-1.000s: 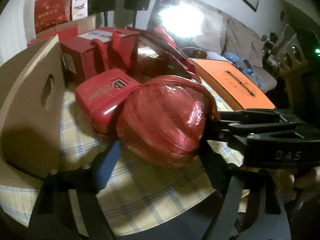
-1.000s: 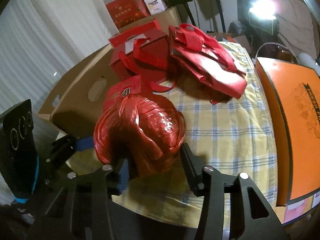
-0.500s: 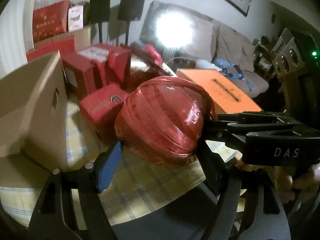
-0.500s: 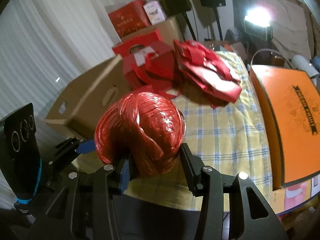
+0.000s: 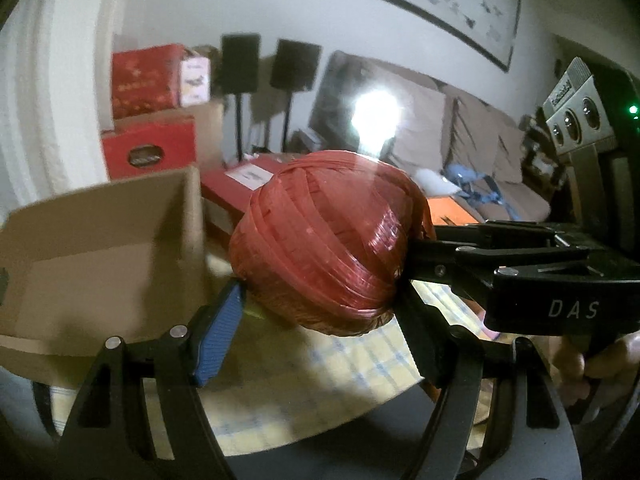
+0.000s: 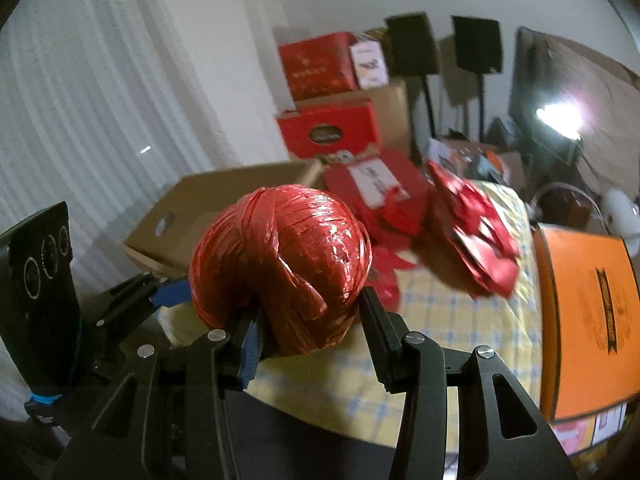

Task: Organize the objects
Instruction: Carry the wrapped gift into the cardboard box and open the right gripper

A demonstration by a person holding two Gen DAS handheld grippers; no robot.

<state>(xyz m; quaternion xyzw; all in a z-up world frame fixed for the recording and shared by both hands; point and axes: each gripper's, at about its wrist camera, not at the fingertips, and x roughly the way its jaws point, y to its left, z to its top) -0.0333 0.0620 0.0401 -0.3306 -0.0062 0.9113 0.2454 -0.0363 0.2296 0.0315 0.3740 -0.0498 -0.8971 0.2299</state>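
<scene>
A big ball of red plastic twine [image 5: 328, 240] is held in the air above the near edge of the checked tablecloth [image 5: 352, 364]. My left gripper [image 5: 320, 316] is shut on its lower sides. My right gripper [image 6: 308, 320] is shut on the same ball [image 6: 280, 260] from the other side; its black fingers [image 5: 460, 248] show at the right of the left wrist view. An open cardboard box [image 5: 100, 240] stands just left of the ball, and shows behind it in the right wrist view [image 6: 224, 204].
Red gift boxes [image 6: 376, 192] and flat red bags [image 6: 472, 224] lie on the table behind the ball. An orange flat box [image 6: 588, 320] lies at the right. More red cartons [image 6: 328, 128], two black speakers and a sofa [image 5: 460, 152] stand further back.
Both grippers have lifted the twine ball off the table and raised it; the views have tilted up, so the table sits lower and the cardboard box is closer.
</scene>
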